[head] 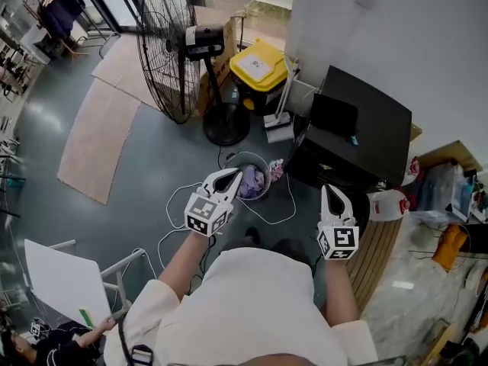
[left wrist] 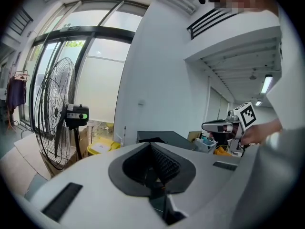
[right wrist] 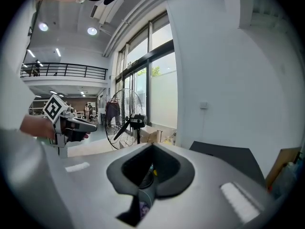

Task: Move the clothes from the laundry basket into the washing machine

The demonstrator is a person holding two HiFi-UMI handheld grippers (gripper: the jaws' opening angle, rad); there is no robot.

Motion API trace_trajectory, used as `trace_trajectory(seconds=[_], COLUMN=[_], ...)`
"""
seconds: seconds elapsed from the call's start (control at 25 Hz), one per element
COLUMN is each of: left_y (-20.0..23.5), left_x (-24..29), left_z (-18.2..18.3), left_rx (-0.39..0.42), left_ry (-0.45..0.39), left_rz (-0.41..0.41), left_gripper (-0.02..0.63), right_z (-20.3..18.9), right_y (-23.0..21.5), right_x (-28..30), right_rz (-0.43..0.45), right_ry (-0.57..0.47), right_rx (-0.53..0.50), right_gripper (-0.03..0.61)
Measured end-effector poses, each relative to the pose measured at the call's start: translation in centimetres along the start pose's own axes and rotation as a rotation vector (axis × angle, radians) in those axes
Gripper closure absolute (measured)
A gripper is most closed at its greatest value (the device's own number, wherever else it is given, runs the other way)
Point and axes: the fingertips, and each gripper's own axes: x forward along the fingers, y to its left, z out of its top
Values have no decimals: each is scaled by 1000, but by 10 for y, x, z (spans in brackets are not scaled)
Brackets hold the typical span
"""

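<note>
A small round laundry basket stands on the grey floor, with purple and white clothes in it. My left gripper hovers just over the basket's left rim, jaws together and empty. My right gripper is shut too, to the basket's right and in front of the black washing machine. In the left gripper view the jaws meet with nothing between them, and the right gripper shows at the right. In the right gripper view the shut jaws point past the left gripper.
A tall pedestal fan stands behind the basket, with a yellow-lidded bin to its right. White cables loop over the floor round the basket. Cardboard sheets lie at the left. Cluttered boxes sit at the right.
</note>
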Motion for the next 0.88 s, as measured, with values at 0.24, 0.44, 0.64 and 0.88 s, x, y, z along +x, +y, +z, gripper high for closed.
trace_trajectory(seconds=[0.24,0.44,0.64,0.88], left_y=[6,-1,-12,-26], left_x=[1,5,10,25], left_z=[-2,1,4,-4], left_rx=[-17,-34,-77,-107], left_ry=[1,-15,-41,-31], left_rz=[50,112,191,253], left_gripper=[607,607,607,607], right_z=[-4,0,5,-6], right_y=[-2,-12,-28,-46], right_x=[14,25,32,48], right_rz=[45,113,179,255], right_ry=[10,9,10,43], right_rx=[-5,-22,-38,-44], right_gripper=[568,568,568,568])
